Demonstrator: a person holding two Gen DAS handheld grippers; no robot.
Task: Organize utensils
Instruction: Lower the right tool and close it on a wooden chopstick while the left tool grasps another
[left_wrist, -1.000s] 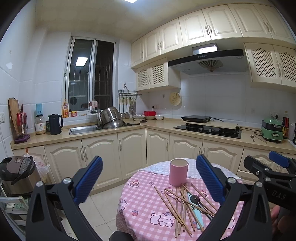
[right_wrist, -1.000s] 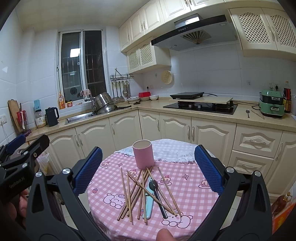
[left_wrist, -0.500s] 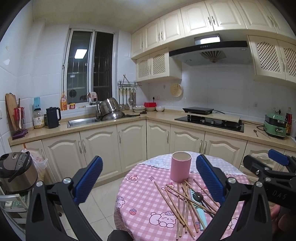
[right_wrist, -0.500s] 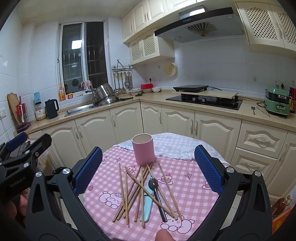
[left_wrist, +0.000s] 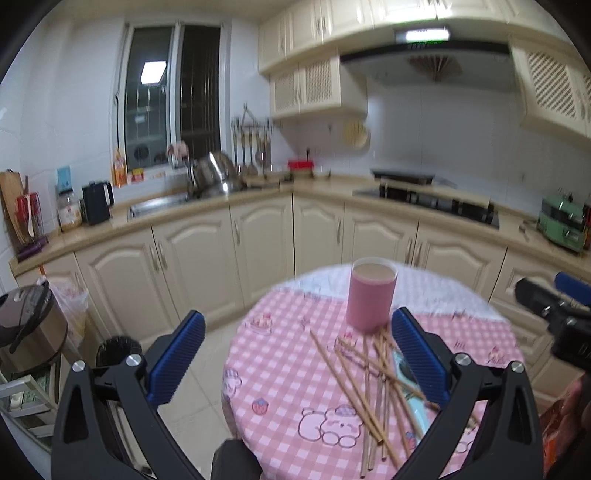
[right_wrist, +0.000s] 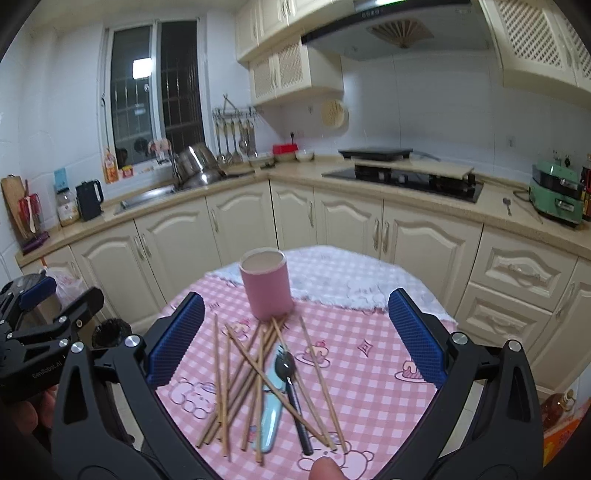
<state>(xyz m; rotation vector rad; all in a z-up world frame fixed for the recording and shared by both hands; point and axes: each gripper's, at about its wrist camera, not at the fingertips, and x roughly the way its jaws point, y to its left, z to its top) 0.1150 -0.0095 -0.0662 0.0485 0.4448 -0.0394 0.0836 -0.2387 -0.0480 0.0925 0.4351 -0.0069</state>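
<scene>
A pink cup (right_wrist: 266, 288) stands upright and empty on a round table with a pink checked cloth (right_wrist: 369, 369). In front of it lies a loose pile of several wooden chopsticks (right_wrist: 255, 373), a black-handled spoon (right_wrist: 291, 384) and a light blue utensil (right_wrist: 271, 413). My right gripper (right_wrist: 295, 339) is open and empty, above the pile. My left gripper (left_wrist: 295, 358) is open and empty, above the table's left part; the cup (left_wrist: 371, 299) and chopsticks (left_wrist: 369, 384) lie between its fingers and to the right.
Cream kitchen cabinets (right_wrist: 240, 225) and a counter with sink, pots and cooktop (right_wrist: 402, 177) run behind the table. A rice cooker (left_wrist: 29, 325) stands at the left. A green appliance (right_wrist: 554, 195) sits on the right counter. Tiled floor (left_wrist: 207, 369) lies left of the table.
Both grippers have moved closer to the table and tilted down a little; the cup and pile look larger and nearer. Nothing on the table has moved.
</scene>
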